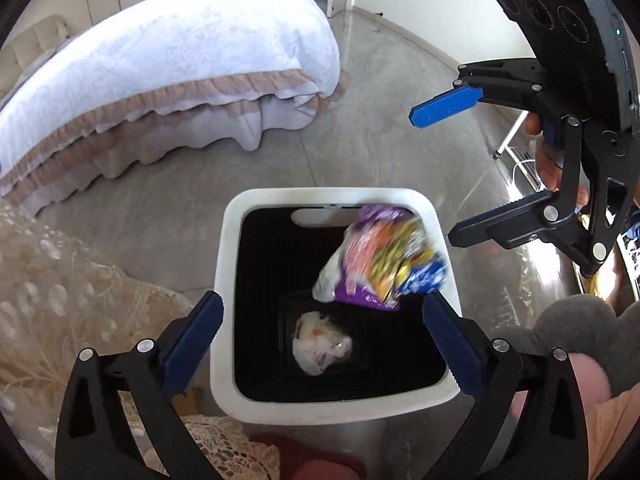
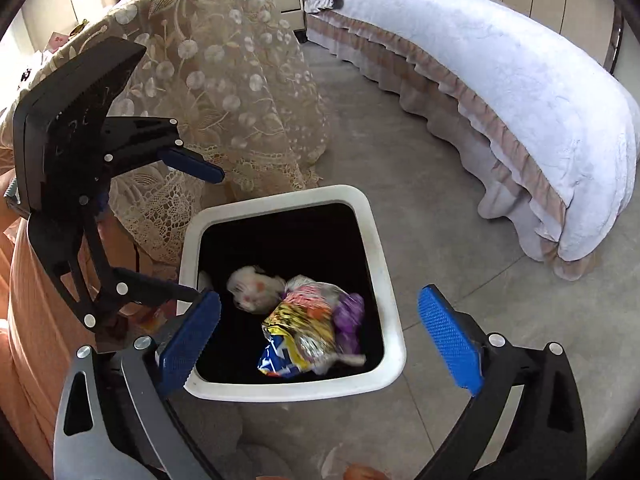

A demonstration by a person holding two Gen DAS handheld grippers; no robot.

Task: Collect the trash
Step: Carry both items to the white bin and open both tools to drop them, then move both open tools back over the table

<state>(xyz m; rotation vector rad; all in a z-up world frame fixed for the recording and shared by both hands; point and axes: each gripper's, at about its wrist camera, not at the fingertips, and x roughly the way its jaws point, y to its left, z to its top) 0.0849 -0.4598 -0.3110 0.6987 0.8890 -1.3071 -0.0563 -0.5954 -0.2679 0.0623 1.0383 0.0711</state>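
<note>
A white bin (image 1: pixel 224 280) with a black liner stands on the floor, and both grippers hang over it. In the left wrist view my left gripper (image 1: pixel 322 346) is wide open with nothing between its blue pads. My right gripper (image 1: pixel 452 176) is also open and empty at the upper right. A colourful snack wrapper (image 1: pixel 384 260), blurred, is in the bin's mouth, touching no finger. A crumpled white paper (image 1: pixel 320 344) lies at the bottom. The right wrist view shows the bin (image 2: pixel 384 264), the wrapper (image 2: pixel 308 332), the white paper (image 2: pixel 252 288), my right gripper (image 2: pixel 318 342) and my left gripper (image 2: pixel 208 234).
A bed (image 1: pixel 168 60) with a white cover and beige frills stands beyond the bin. A lace cloth (image 2: pixel 224 92) drapes over furniture right beside the bin. Grey floor (image 1: pixel 380 148) lies between the bin and the bed. A person's orange clothing (image 2: pixel 24 320) is close at the left.
</note>
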